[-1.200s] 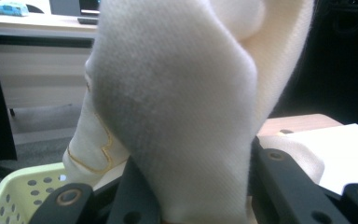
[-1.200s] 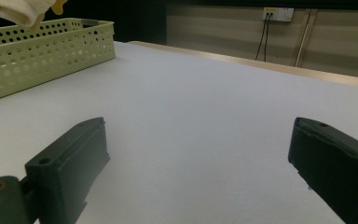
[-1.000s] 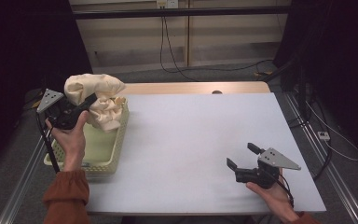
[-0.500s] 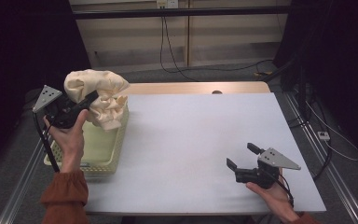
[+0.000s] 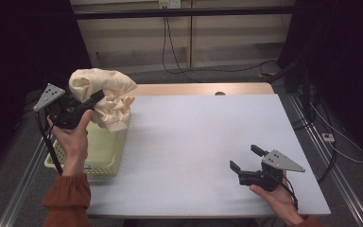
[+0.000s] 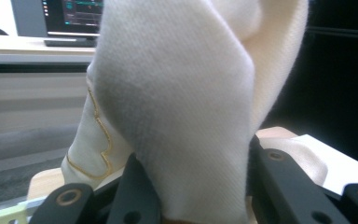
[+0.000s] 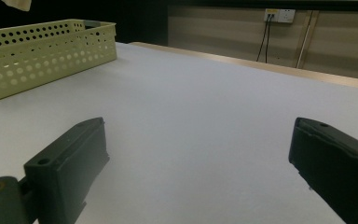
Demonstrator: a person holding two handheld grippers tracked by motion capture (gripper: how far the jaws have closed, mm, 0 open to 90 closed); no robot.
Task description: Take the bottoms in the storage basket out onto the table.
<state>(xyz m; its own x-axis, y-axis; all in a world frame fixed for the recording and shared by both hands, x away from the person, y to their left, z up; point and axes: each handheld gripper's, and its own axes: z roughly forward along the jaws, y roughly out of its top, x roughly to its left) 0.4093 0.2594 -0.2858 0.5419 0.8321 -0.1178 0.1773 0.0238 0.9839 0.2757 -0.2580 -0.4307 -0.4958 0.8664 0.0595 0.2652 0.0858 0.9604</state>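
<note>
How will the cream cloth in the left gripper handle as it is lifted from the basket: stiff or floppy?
Probably floppy: the cream cloth bunches and droops around the left gripper. Likely light, since one pinch carries it. Its hanging folds may drag on the basket.

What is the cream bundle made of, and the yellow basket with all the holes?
The cream cloth looks like soft woven fabric, matte: a fine diagonal weave shows, it folds and droops, and a yellow stitched line runs along one edge. The basket looks like hard moulded plastic, pale yellow-green with a slight sheen: stiff thin walls punched with even rows of round holes.
</note>
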